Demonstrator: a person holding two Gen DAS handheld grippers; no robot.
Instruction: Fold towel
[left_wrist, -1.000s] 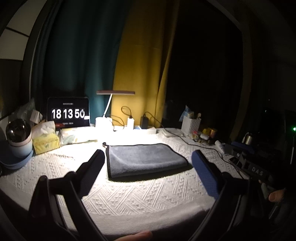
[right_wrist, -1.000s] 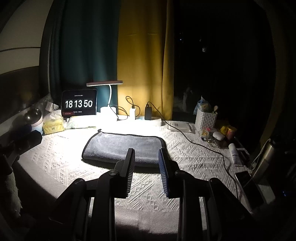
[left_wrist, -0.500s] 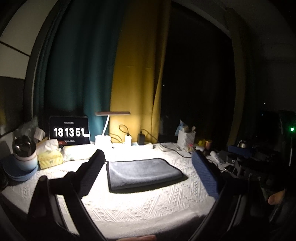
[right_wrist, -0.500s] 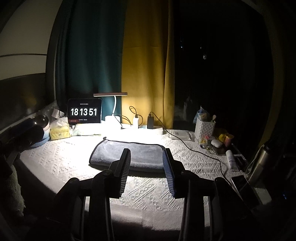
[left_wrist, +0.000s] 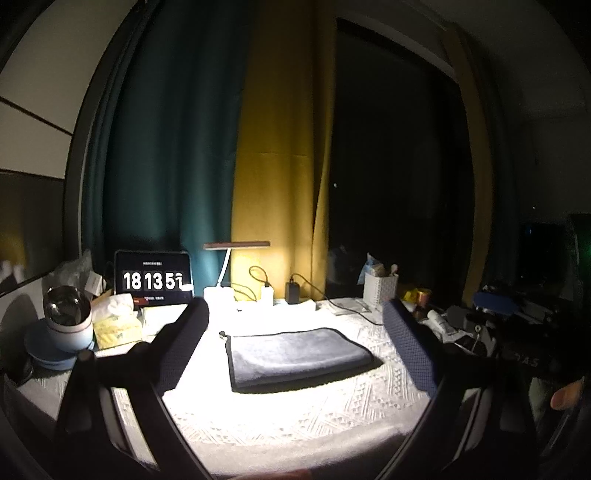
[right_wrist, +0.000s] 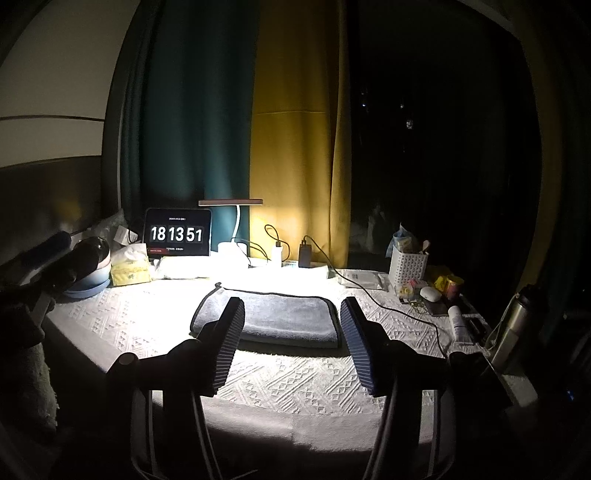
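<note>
A grey towel (left_wrist: 295, 352) with a dark border lies folded flat in a rectangle on the white textured tablecloth (left_wrist: 295, 421), under the desk lamp. It also shows in the right wrist view (right_wrist: 284, 319). My left gripper (left_wrist: 295, 343) is open wide and empty, held back from the table's front edge, with the towel seen between its fingers. My right gripper (right_wrist: 291, 332) is open and empty, also held near the front edge, short of the towel.
A clock tablet (right_wrist: 178, 233), desk lamp (right_wrist: 231, 203), chargers and cables (right_wrist: 369, 291) line the back. A tissue box (left_wrist: 117, 328) and a cup on a blue plate (left_wrist: 68, 326) stand at the left. A white basket (right_wrist: 408, 266), small items and a steel bottle (right_wrist: 511, 328) crowd the right.
Both grippers have pulled back and tilted up from the towel. My right gripper has opened from nearly shut to wide. The towel has not moved.
</note>
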